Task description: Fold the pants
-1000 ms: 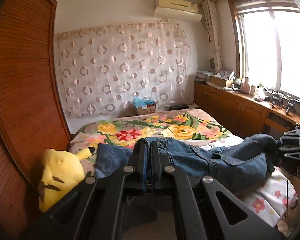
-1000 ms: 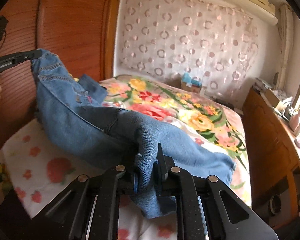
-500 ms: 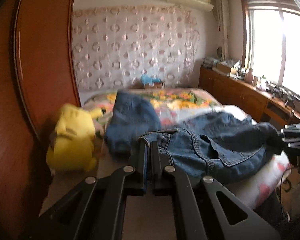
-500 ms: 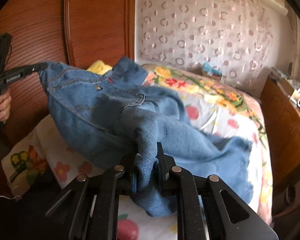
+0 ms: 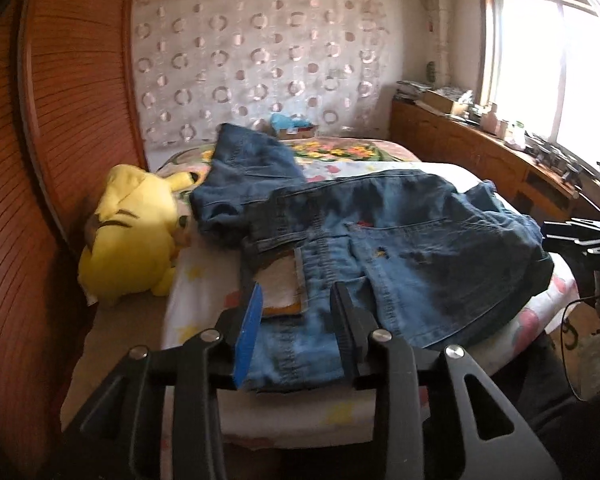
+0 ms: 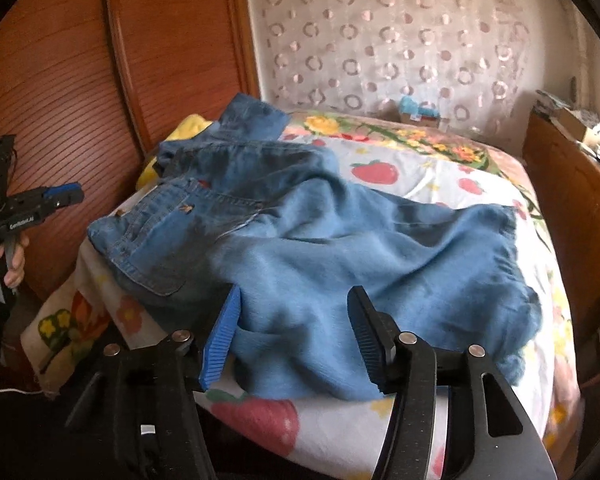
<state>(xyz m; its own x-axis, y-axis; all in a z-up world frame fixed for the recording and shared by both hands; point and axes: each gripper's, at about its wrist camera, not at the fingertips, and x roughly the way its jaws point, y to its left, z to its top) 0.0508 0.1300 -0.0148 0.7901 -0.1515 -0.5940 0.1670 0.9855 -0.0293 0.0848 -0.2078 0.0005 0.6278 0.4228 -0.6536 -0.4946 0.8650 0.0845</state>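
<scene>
pants (image 5: 400,240): spread on bed (image 6: 440,172), waistband near left, legs toward far right.
left gripper (image 5: 296,320): jaws opening, waistband between, not pinched.
right gripper (image 6: 294,328): jaws opening over near leg cloth.
nearer: both at near edge.

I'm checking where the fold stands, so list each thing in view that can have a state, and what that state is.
Jeans: lying on the bed, rumpled, one leg doubled back, not neatly folded.
Left gripper: jaws opening, waistband between them, pads not pressing.
Right gripper: jaws opening, denim between them, pads not pressing.
Yellow plush toy: lying beside the jeans, against the wooden panel.
</scene>
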